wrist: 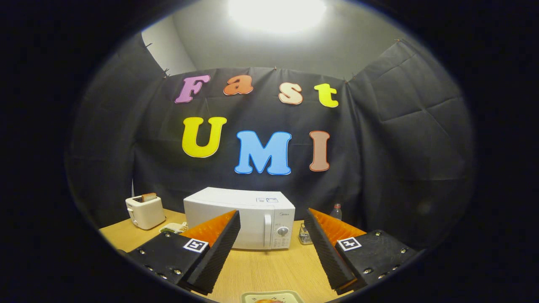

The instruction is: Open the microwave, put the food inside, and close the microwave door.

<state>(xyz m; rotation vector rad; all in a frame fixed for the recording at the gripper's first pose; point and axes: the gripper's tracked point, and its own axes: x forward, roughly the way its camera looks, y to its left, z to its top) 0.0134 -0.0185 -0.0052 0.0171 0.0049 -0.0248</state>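
Gripper view, items near to far:

Gripper (271,248): fingers spread wide, released, holding nothing; bare table shows between them.

Plate (273,297): at the near table edge, just below and between the fingers; the food (268,301) on it is barely visible and cannot be identified.

Table (269,269): light wood surface carrying everything listed here.

Microwave (240,219): white, straight ahead beyond the fingers, at the far middle of the table; door shut. Its vertical handle (267,230) stands at the door's right side, just left of the control panel with the round dial (282,231).

Toaster (145,211): white, far left, a slice of bread standing in its slot.

Small bottle (335,211): far right, beside the microwave, partly behind the right finger.

Small clear container (305,235): near the microwave's right front corner; contents unclear.

Step in hand, as judged: opening the door, not yet begun. To do it well, advance with the fingers apart, straddle the handle from the front, close on both its sides, then draw back and leftward along the hinge arc, avoiding the dial and keeping the swing clear of the plate
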